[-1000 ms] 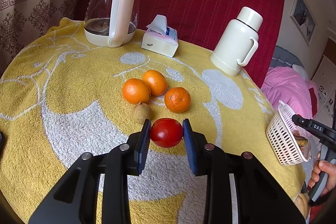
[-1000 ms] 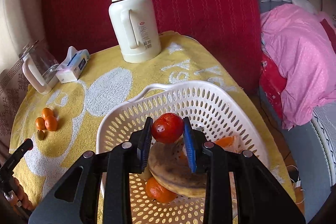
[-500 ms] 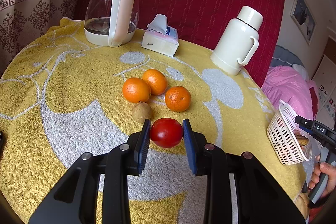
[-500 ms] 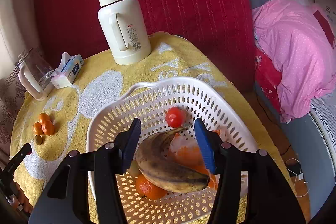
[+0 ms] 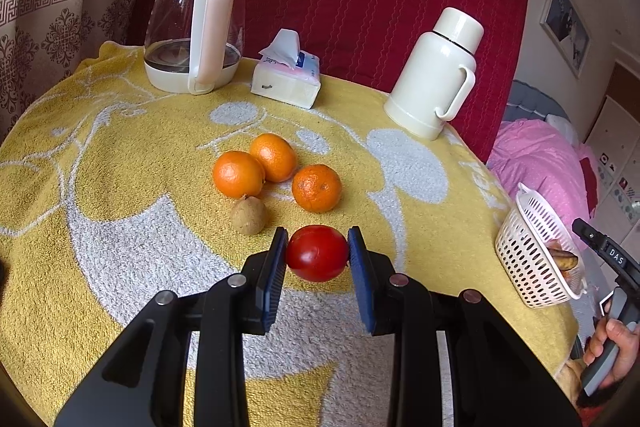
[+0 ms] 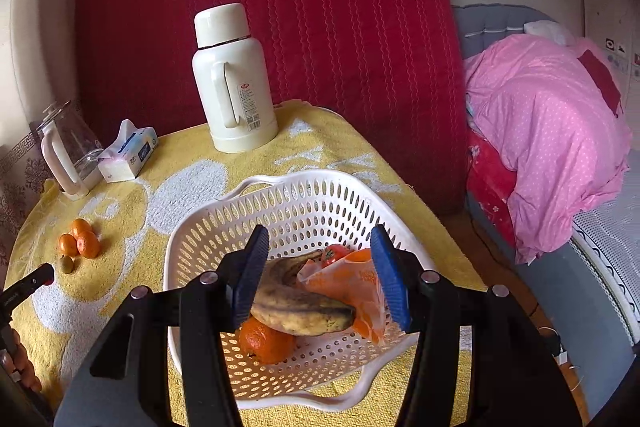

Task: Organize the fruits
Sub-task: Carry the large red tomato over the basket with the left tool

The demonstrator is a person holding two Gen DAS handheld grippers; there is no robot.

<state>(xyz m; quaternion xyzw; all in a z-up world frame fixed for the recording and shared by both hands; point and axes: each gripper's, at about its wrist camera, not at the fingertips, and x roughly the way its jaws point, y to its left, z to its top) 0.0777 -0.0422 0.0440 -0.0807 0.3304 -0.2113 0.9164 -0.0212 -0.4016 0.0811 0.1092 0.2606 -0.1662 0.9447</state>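
Note:
My left gripper (image 5: 317,254) is shut on a red tomato (image 5: 317,253), held just above the yellow towel. Beyond it lie three oranges (image 5: 276,171) and a small brown kiwi (image 5: 248,215). My right gripper (image 6: 320,275) is open and empty, held over the white basket (image 6: 304,203). In the basket lie a spotted banana (image 6: 300,303), a small tomato (image 6: 334,254), an orange (image 6: 264,343) and an orange plastic bag (image 6: 352,283). The basket also shows at the table's right edge in the left wrist view (image 5: 532,251).
A glass kettle (image 5: 196,27), a tissue pack (image 5: 286,75) and a cream thermos (image 5: 436,75) stand along the table's back. A red cushion is behind the table. A bed with a pink quilt (image 6: 544,131) is to the right.
My right gripper opened and dropped its small tomato into the basket, then drew back and up. My left gripper kept its hold on the red tomato, almost still.

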